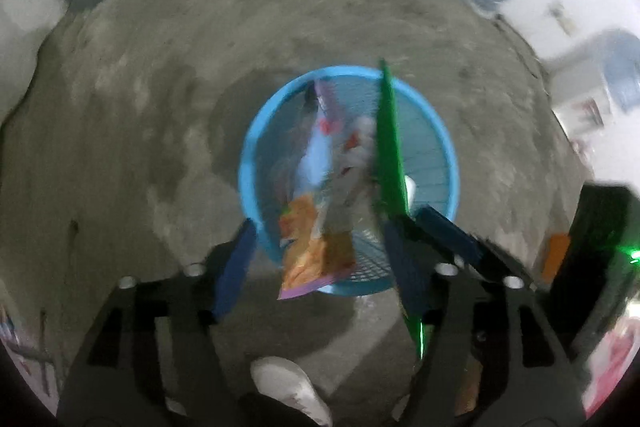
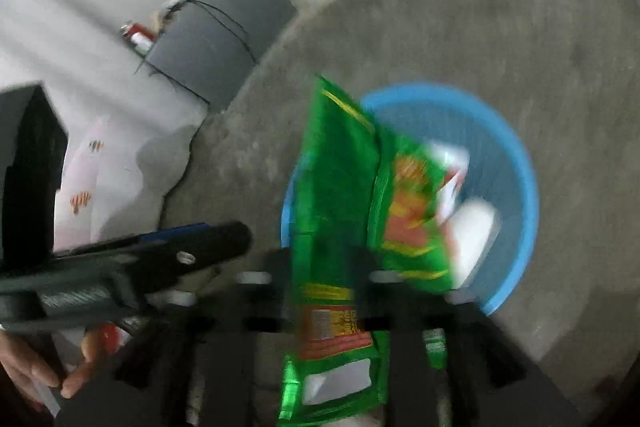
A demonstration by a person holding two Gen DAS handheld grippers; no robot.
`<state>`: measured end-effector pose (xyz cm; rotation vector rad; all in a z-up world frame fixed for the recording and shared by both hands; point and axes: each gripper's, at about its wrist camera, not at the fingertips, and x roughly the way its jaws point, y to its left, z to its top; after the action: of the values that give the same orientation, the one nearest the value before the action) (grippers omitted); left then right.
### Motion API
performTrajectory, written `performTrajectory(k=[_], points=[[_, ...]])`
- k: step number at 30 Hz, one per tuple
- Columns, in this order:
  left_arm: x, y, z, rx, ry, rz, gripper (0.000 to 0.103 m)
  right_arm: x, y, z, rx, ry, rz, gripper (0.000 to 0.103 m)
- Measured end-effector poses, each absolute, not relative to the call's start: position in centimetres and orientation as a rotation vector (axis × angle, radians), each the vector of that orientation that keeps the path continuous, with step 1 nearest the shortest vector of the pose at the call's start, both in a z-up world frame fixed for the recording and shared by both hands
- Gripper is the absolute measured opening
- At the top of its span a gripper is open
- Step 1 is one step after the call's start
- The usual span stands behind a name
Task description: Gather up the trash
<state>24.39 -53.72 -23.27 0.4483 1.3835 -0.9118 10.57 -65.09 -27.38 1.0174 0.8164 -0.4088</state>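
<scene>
Right claw: pinching the green snack bag, long axis pointing to 12 o'clock.
Left claw: spread, holding nothing.
Orange wrapper: mid-air over the near rim.
Blue basket: on the floor, 1 o'clock from the bag; right claw probably releases next.

Bare concrete floor is lying open all around the blue basket, so the way in from the left and far sides is standing free. The basket mouth is crowding up: a green bag is standing edge-on across its right half, wrappers are filling the left, and an orange packet is hanging over the near rim. A grey cabinet and clutter are lining the far edge of the floor, well apart from the basket.
</scene>
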Motion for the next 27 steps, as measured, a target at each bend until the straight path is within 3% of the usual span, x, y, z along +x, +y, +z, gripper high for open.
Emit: performTrajectory(k=[5,10,14,18,22,27], points=[[25.2,-52.0,-21.9,0.388,1.379,-0.891,0.069,7.8,-64.3,-27.5,1.093,0.766,-0.413,0.052],[24.3,-50.6,-16.0,0.339,1.299,-0.967,0.069,3.7,-63.1,-23.8,1.081,0.718,-0.517,0.056],[22.3,-46.4,-8.6,0.332,1.135,-1.054,0.071,1.7,-59.7,-17.6,0.952,0.668,-0.547,0.066],[19.3,-39.3,-1.4,0.34,0.954,-1.073,0.079,0.6,-54.4,-11.0,0.779,0.613,-0.51,0.075],[16.5,-31.9,3.6,0.284,0.877,-1.005,0.089,1.0,-48.3,-4.5,0.581,0.561,-0.437,0.087],[13.3,-22.4,7.8,0.143,0.793,-0.875,0.092,1.2,-39.9,2.0,0.356,0.488,-0.326,0.097]])
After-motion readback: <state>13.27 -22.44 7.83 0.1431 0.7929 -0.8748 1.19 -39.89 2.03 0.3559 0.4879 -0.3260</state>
